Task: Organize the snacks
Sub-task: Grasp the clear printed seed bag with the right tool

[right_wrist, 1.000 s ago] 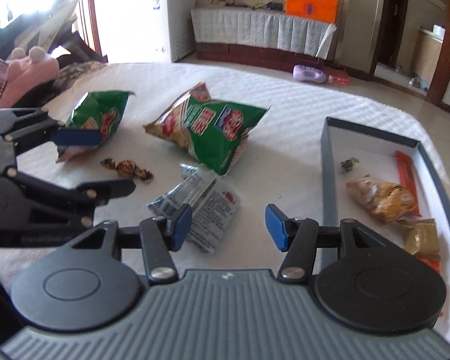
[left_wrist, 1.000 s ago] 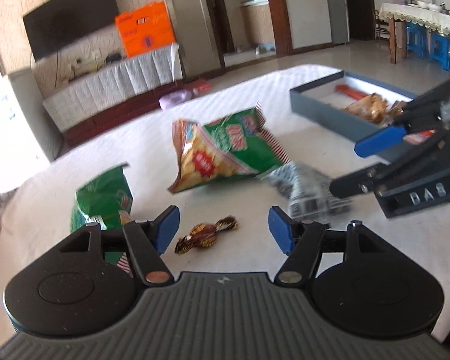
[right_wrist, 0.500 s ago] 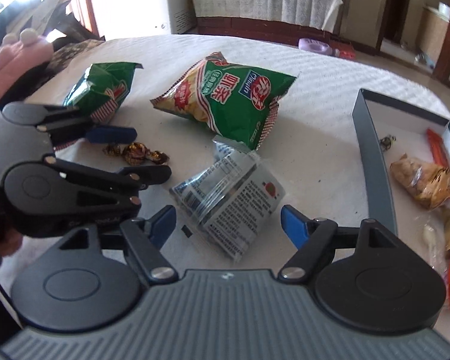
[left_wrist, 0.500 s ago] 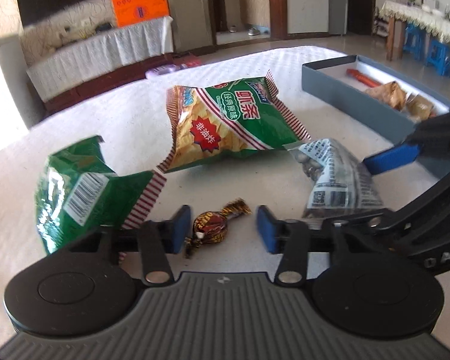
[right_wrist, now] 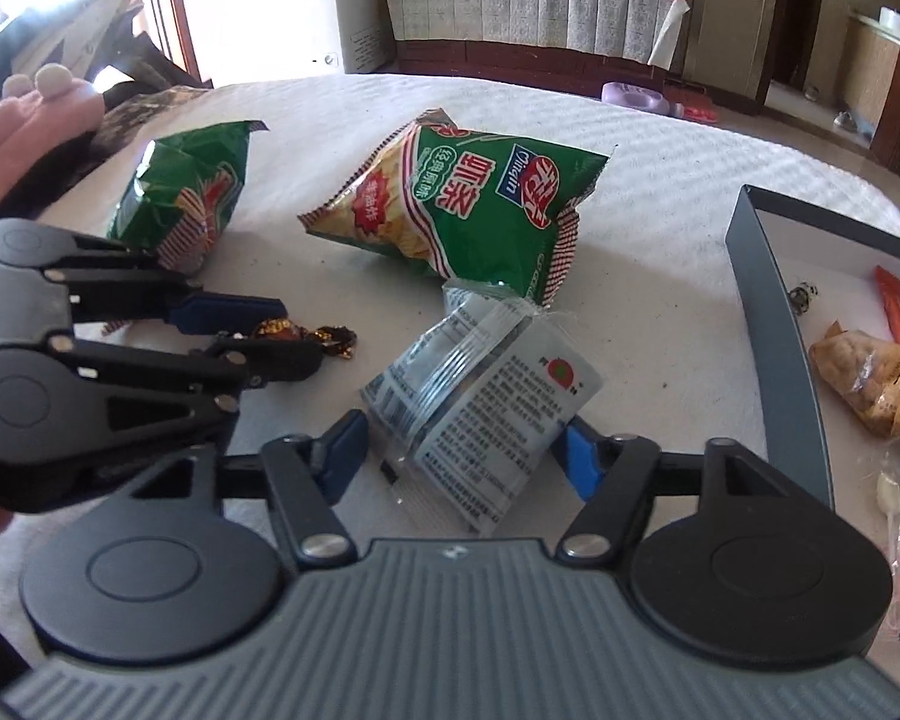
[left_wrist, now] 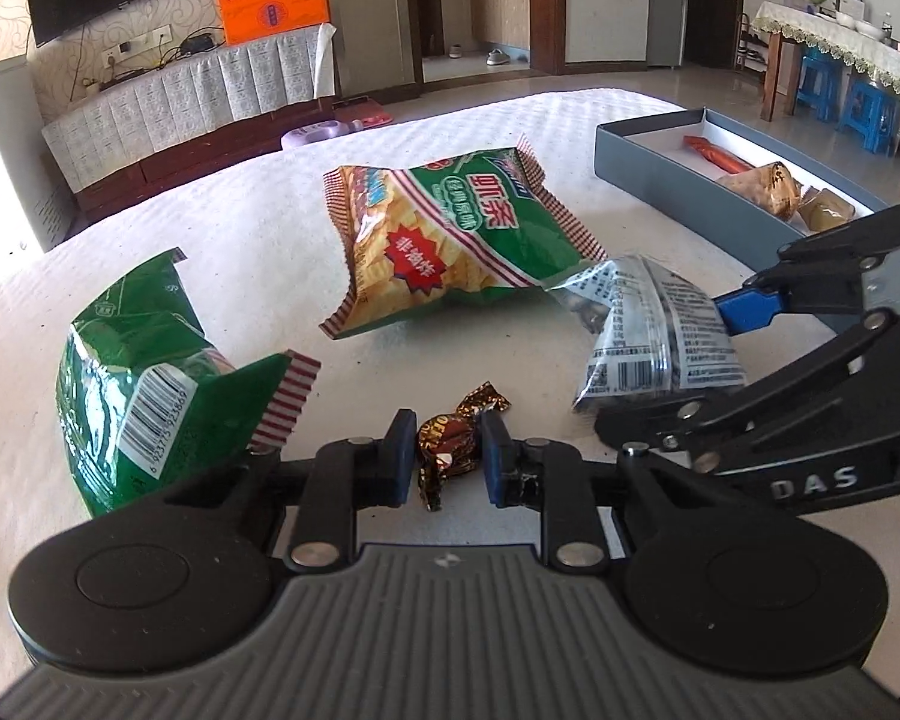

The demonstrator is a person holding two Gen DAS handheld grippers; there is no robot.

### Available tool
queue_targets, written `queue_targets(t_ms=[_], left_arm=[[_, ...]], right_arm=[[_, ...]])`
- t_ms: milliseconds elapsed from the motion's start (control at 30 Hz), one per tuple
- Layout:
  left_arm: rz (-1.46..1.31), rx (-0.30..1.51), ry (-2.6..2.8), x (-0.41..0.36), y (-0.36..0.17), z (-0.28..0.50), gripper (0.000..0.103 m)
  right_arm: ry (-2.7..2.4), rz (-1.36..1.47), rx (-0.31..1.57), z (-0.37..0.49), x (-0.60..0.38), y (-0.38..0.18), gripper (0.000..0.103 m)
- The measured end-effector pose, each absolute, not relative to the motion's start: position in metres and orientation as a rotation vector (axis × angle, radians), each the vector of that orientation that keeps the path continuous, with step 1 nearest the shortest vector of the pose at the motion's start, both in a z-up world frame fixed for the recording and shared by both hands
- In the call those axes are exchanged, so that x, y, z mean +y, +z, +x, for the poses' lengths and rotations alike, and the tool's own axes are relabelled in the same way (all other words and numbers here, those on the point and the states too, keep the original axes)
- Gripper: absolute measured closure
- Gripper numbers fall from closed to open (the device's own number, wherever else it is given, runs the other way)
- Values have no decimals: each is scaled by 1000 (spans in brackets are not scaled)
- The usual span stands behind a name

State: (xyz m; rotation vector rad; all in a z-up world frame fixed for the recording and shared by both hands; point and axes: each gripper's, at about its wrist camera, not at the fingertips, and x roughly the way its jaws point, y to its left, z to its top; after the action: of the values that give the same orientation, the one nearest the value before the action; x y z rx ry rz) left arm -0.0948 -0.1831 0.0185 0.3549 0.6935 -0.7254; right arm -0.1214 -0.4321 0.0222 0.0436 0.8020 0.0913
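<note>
A brown-gold wrapped candy point(left_wrist: 447, 441) lies on the white bedcover point(left_wrist: 240, 228). My left gripper point(left_wrist: 447, 456) is closing on it, and both blue pads touch its wrapper. The right wrist view shows the same candy point(right_wrist: 276, 330) between the left gripper's point(right_wrist: 297, 333) fingers. A silver printed packet point(right_wrist: 486, 408) lies between the pads of my right gripper point(right_wrist: 462, 456). Its jaws are closing; the right pad meets the packet's edge and a thin gap shows at the left pad. A grey box point(right_wrist: 768, 300) to the right holds several snacks.
A large green chips bag point(left_wrist: 450, 240) lies just beyond the packet. A smaller green bag point(left_wrist: 144, 384) sits left of the candy, close to my left finger. A pink plush point(right_wrist: 42, 108) rests at the cover's far left edge. The floor lies beyond the rounded far edge.
Both grippers moved forward and down onto their items. The left jaws narrowed from wide apart to the candy's sides. The right jaws widened around the packet, then narrowed.
</note>
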Motion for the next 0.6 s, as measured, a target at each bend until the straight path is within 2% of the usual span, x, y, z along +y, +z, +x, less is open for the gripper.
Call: queue_targets(t_ms=[600], left_arm=[[305,611,-692,-200,46,-113,76]], right_arm=[[76,88,636,-168,-462,70,45]])
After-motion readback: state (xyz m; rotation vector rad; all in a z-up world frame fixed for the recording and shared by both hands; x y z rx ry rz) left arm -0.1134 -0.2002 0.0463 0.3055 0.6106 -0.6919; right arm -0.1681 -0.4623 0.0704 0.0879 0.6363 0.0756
